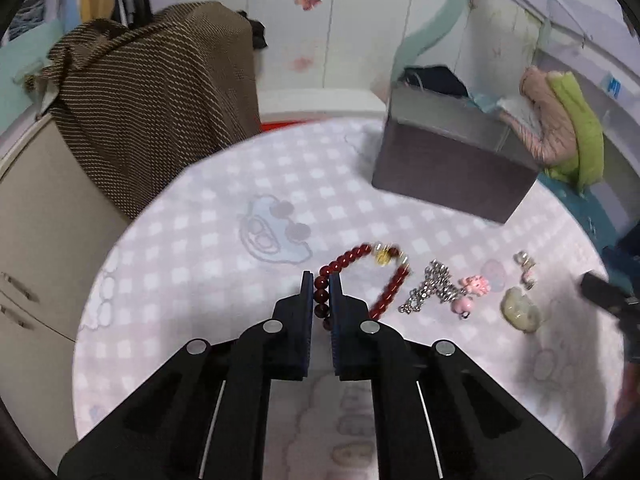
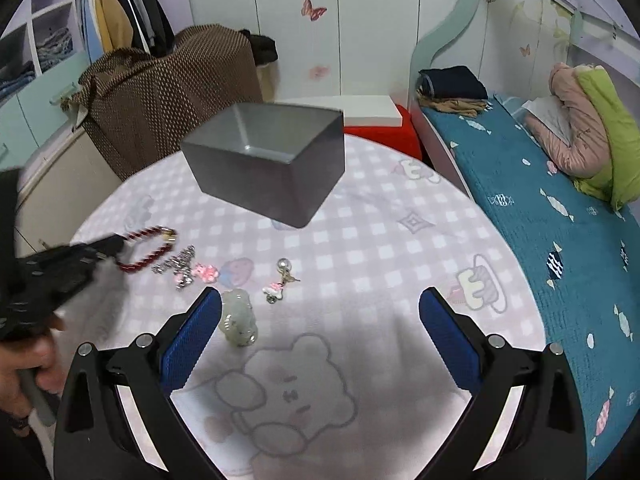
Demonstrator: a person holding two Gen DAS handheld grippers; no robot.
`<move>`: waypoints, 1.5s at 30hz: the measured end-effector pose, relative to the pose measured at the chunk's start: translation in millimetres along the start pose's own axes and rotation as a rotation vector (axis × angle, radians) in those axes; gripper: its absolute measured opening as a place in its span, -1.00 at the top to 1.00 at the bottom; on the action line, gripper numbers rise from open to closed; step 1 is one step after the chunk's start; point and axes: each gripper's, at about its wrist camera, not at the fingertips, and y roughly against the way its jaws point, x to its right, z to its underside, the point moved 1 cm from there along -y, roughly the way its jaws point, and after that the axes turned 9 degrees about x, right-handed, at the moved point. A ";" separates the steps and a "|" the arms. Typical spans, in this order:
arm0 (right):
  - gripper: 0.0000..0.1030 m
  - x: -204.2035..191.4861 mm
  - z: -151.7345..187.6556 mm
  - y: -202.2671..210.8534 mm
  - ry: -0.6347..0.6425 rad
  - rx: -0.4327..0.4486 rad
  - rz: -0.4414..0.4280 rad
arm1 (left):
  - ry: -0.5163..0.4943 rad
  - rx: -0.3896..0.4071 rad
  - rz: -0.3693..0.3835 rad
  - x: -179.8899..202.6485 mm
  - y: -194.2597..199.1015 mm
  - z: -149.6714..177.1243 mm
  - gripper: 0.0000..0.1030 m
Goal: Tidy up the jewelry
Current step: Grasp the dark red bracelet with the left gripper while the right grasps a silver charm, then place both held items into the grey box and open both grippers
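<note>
Where the red beads meet the blue pads: the bead bracelet (image 1: 362, 276) is pinched at its near left side by the left tongs (image 1: 321, 282), jaws drawn in narrow with a few beads showing between them.
Bracelet, lie: it is laid as a loop on the worktop (image 1: 200, 248); its long axis is seen running from the tongs up and away to the right, with a yellow bead and pale beads at the far end.
Left tongs, pose: they are angled steeply down toward the cloth, both fingers pressed side by side; in the right wrist view they (image 2: 114, 245) are seen coming in from the left edge, held by a hand (image 2: 24, 364).
Right tongs, pose: the right tongs (image 2: 320, 300) are tilted down over the worktop, jaws spread wide, nothing held.
Pale green pendant (image 2: 239, 322): it is found just beside the inner face of the left finger (image 2: 196, 336); touch cannot be told.
Silver chain (image 1: 430, 288): it is laid just right of the bracelet, with a pink charm (image 1: 474, 286) at its right end.
Small keyring charm (image 2: 280, 280): it is set beyond the pendant, apart from it.
Grey box (image 2: 272, 160): it is stood open-topped and empty at the far side of the worktop, well apart from the jewelry.
Bed (image 2: 540, 208): it is seen along the right, beside the worktop.
</note>
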 end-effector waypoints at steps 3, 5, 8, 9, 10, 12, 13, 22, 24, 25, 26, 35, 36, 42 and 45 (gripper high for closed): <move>-0.68 -1.5 0.4 -15.4 0.004 -0.017 -0.003 | 0.012 0.035 -0.008 -2.2 16.1 -3.0 0.85; -0.47 -4.1 -1.0 -23.3 0.009 -0.025 -0.012 | 0.013 0.050 -0.014 -0.2 26.8 -4.3 0.85; -0.21 -8.7 -3.3 -36.6 0.029 -0.038 -0.018 | 0.019 0.056 -0.018 -1.7 34.9 -4.9 0.85; -0.08 -10.4 -3.3 -42.4 0.036 -0.048 -0.024 | 0.021 0.056 -0.018 -3.2 36.8 -4.2 0.85; 0.01 -11.5 -2.6 -47.9 0.040 -0.059 -0.031 | 0.022 0.055 -0.019 -4.7 38.0 -3.6 0.85; 0.41 -15.5 -1.2 -51.4 0.068 -0.055 -0.035 | 0.022 0.054 -0.022 -6.9 38.7 -3.2 0.85; 0.49 -18.1 -0.6 -51.4 0.095 -0.051 -0.030 | 0.023 0.054 -0.023 -7.6 39.5 -2.3 0.85; 0.82 -4.1 0.9 -38.6 0.043 -0.020 -0.111 | 0.025 0.067 -0.018 -8.9 49.8 -1.9 0.85; 0.82 2.1 -0.5 -33.4 0.004 -0.015 -0.134 | 0.022 0.076 -0.014 -7.7 53.8 -3.7 0.85; 0.82 6.6 -1.5 -29.5 -0.016 -0.012 -0.145 | 0.022 0.079 -0.012 -7.3 55.2 -4.7 0.85; 0.82 7.8 -3.9 -27.6 -0.032 -0.011 -0.158 | 0.023 0.085 -0.007 -6.5 57.9 -6.3 0.85; 0.82 14.6 -18.4 -1.2 -0.105 0.023 -0.243 | 0.002 0.124 0.037 6.8 74.6 -20.0 0.85; 0.82 13.7 -20.8 1.3 -0.100 0.028 -0.245 | -0.003 0.128 0.040 8.3 75.7 -22.1 0.85; 0.82 1.4 -43.9 18.8 -0.048 0.084 -0.258 | -0.043 0.174 0.077 20.9 81.7 -48.3 0.85; 0.82 -5.9 -63.9 23.8 -0.016 0.120 -0.262 | -0.071 0.207 0.106 31.2 84.3 -70.9 0.85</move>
